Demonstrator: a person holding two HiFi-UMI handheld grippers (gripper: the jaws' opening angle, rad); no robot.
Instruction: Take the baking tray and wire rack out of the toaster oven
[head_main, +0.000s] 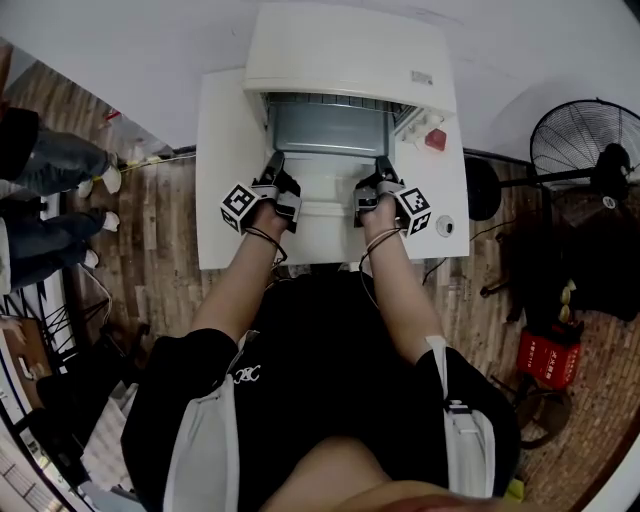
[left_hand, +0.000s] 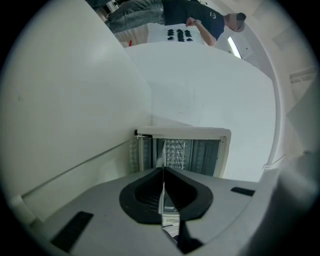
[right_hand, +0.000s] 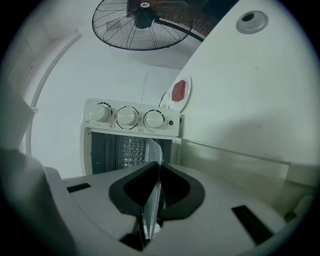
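You have one toaster oven (head_main: 345, 50), one baking tray (head_main: 330, 128) and one white table (head_main: 225, 180) in front of you. You hold two grippers — one left gripper (head_main: 274, 160), one right gripper (head_main: 384, 162) (a marker cube (head_main: 240, 205) on each, so two cubes). The oven carries three knobs (right_hand: 100, 113) (right_hand: 127, 116) (right_hand: 154, 119) and one small red lamp (right_hand: 171, 122). Off to your right — one fan (head_main: 585, 150) and one red box (head_main: 548, 358).
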